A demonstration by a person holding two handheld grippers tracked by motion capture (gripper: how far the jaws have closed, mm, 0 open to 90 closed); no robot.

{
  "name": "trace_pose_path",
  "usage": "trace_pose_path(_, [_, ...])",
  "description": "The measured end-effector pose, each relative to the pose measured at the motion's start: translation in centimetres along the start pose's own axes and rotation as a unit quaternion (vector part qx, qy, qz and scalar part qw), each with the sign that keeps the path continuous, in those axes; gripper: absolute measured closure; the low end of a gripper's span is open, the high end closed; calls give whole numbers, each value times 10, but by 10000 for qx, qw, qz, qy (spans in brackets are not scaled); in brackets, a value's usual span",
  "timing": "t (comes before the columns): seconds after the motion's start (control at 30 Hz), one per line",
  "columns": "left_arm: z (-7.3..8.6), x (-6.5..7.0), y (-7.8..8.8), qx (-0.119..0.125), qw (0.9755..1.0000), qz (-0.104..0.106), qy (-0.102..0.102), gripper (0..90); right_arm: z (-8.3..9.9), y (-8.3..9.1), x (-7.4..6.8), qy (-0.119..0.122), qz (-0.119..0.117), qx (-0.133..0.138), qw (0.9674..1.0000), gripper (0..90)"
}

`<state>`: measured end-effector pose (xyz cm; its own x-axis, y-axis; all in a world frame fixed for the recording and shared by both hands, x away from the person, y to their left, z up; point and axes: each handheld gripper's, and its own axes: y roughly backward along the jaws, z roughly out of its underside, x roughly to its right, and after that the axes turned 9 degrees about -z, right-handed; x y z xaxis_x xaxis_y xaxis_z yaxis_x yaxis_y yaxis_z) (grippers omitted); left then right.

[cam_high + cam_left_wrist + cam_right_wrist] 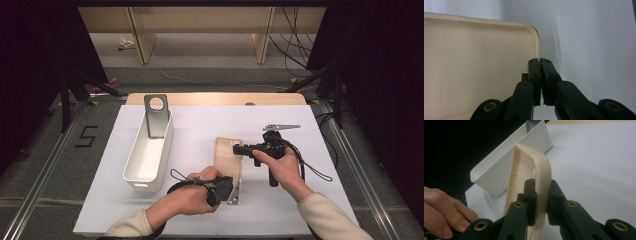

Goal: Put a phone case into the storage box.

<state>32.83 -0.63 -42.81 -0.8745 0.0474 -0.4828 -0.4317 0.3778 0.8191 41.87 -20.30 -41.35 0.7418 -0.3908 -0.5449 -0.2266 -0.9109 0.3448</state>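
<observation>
A cream phone case (227, 156) lies face up near the middle of the white mat, held at both ends. My left gripper (234, 184) comes in from the near side, and its jaws (540, 61) are shut on the thin side wall at a corner of the case (474, 70). My right gripper (238, 148) reaches in from the right at the far end. Its pads (541, 185) press on either side of the case's curved rim (541, 167). Whether the case still touches the mat I cannot tell.
A long white bin (150, 150) stands left of the case, with a grey metal bracket (156, 115) with a round hole leaning at its far end. The bin (506, 162) also lies beyond the case in the right gripper view. The white mat (210, 125) ends near the person's forearms.
</observation>
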Motion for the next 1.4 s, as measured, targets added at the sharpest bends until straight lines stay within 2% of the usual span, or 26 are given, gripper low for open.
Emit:
trace_pose_path(0.3, [2,-3,2,132,9997,-155,121,851,-4,5,-6,19,-55,175,9998,813])
trace_pose_path(0.33, [3,-3,2,214,9994,-122,241,846,-4,6,-6,64,-11,160,9999,813])
trace_pose_path(0.4, [3,-3,2,275,9990,-109,320,817,-5,7,-6,135,70,169,9997,813])
trace_pose_path(0.5, [3,-4,3,373,9984,-71,425,775,-5,10,-4,91,87,233,9997,813])
trace_pose_path(0.63, [4,-8,7,592,9954,-168,736,669,-7,15,-3,117,132,302,9994,812])
trace_pose_path(0.87, [8,-16,13,969,9867,-442,1230,342,-10,22,-2,157,211,402,9988,811])
trace_pose_path(0.9, [9,-17,13,1011,9849,-499,1311,275,-10,24,-1,186,219,427,9987,811])
trace_pose_path(0.97, [11,-18,15,1125,9813,-498,1483,212,-10,26,0,194,242,438,9986,810])
trace_pose_path(1.0, [11,-18,14,1249,9763,-492,1696,189,-10,27,0,203,265,457,9984,810])
trace_pose_path(1.03, [12,-19,15,1286,9745,-481,1777,166,-10,28,0,218,288,460,9983,810])
trace_pose_path(1.13, [16,-24,19,1466,9666,-449,2052,146,-10,30,1,321,357,502,9976,810])
trace_pose_path(1.2, [19,-28,21,1597,9593,-488,2276,136,-10,31,1,363,385,512,9973,810])
trace_pose_path(1.3, [24,-34,25,1783,9464,-548,2636,99,-10,33,2,429,457,540,9966,810])
trace_pose_path(1.4, [30,-39,28,1870,9370,-612,2887,75,-10,34,2,440,472,575,9963,810])
